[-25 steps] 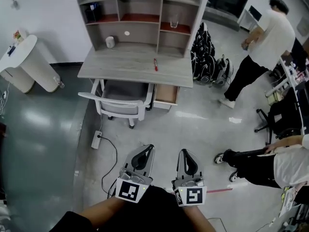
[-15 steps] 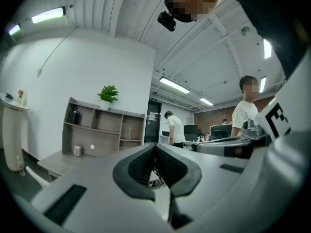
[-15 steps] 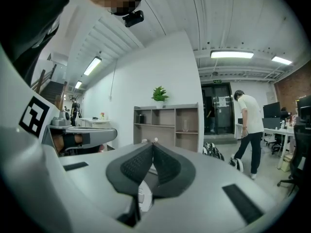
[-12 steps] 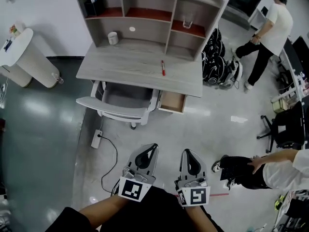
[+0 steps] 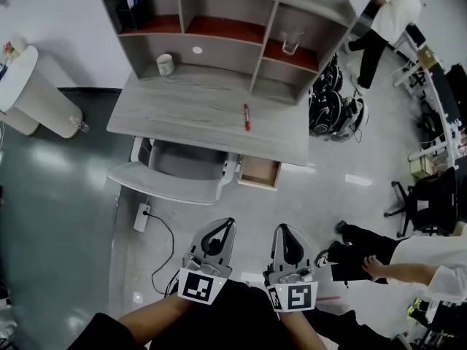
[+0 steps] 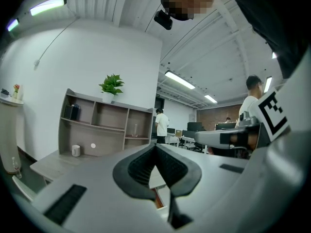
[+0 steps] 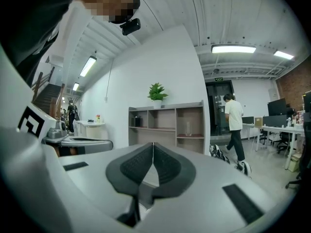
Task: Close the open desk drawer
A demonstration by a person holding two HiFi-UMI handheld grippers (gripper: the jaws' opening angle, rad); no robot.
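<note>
Head view: drawer point(image 5: 258, 172) open, jaws clenched on nothing

Under the right end of the desk point(image 5: 190, 119) the drawer stands pulled out, just right of the chair point(image 5: 169, 175) tucked beneath the top. A red pen point(image 5: 246, 117) lies on the desk. The left gripper point(image 5: 225, 223) and right gripper point(image 5: 282, 229) are held side by side, pointing at the desk, well short of the drawer. Each gripper's own view shows its pads pressed together, tips meeting, nothing between them.
</note>
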